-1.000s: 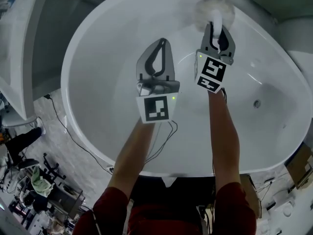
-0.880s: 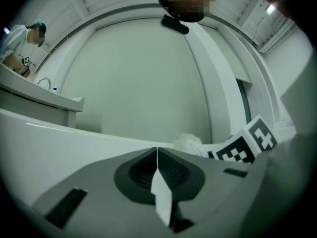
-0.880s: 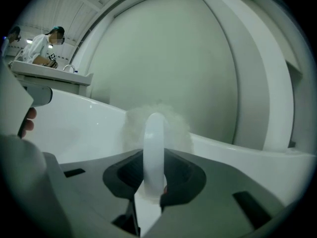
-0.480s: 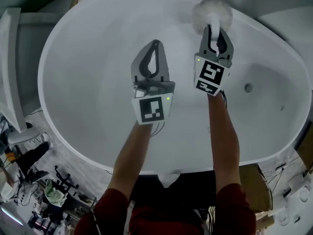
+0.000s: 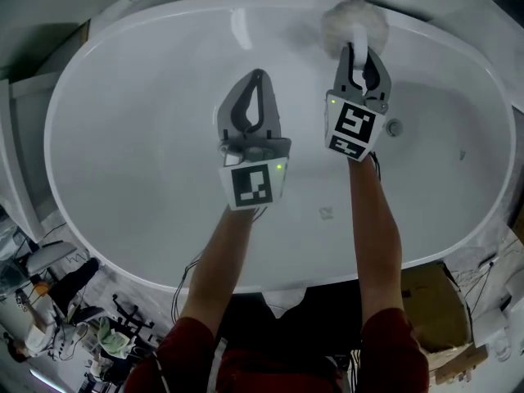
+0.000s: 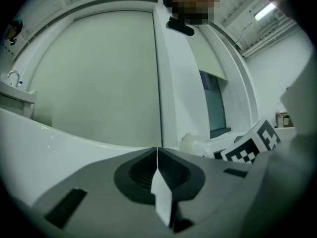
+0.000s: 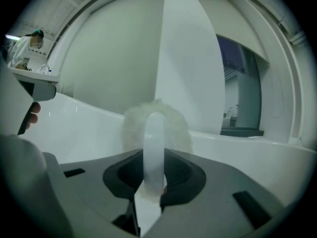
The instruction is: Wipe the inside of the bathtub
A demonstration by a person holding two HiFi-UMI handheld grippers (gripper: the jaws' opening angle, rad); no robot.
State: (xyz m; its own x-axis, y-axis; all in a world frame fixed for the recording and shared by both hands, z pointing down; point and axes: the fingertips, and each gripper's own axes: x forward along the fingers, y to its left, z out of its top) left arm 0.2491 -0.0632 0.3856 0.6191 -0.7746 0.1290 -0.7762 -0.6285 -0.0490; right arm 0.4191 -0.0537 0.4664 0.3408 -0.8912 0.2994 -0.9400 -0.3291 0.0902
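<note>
Up at the bathtub [image 5: 123, 137] far wall, a fluffy brush [image 5: 354, 21] is clamped in the right gripper [image 5: 358, 54], left gripper [image 5: 259, 76] pressed closed, empty.

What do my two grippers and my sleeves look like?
The left gripper and right gripper are grey with tapering jaws. Each has a white cube with black square markers and a green light. A thin dark cable trails from the left one. The sleeves are dark red.

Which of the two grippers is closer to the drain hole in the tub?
Right. The right gripper, holding the fluffy brush, is just left of the drain; the left gripper is further left.
</note>
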